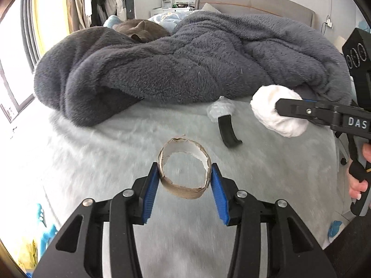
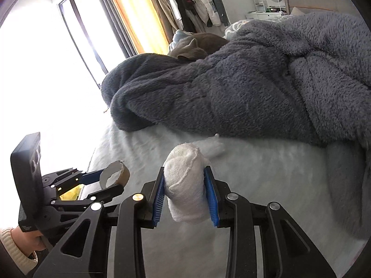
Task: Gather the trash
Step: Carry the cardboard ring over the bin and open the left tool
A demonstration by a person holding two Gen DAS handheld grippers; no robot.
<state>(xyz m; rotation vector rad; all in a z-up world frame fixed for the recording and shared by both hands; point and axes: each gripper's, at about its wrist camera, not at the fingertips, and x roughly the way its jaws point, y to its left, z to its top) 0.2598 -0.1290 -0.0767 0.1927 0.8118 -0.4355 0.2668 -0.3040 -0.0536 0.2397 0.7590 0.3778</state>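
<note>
Already your left gripper [image 1: 185, 173] is clenched across a cardboard ring [image 1: 184, 168], low in the middle of the left wrist view, lifted clear of the pale bed sheet [image 1: 116, 139]. That ring looks light, thin-walled and easy to crush, so press only gently across its outer wall. Your right gripper [image 2: 185, 190] squeezes a white tissue wad [image 2: 186, 185], centre-bottom of its own view; soft and springy, it should tolerate a firm pinch at mid-body. Right of centre on the sheet, a curved black piece [image 1: 228, 131] and a clear crumpled wrapper [image 1: 219, 110] lie touching, probably slippery.
</note>
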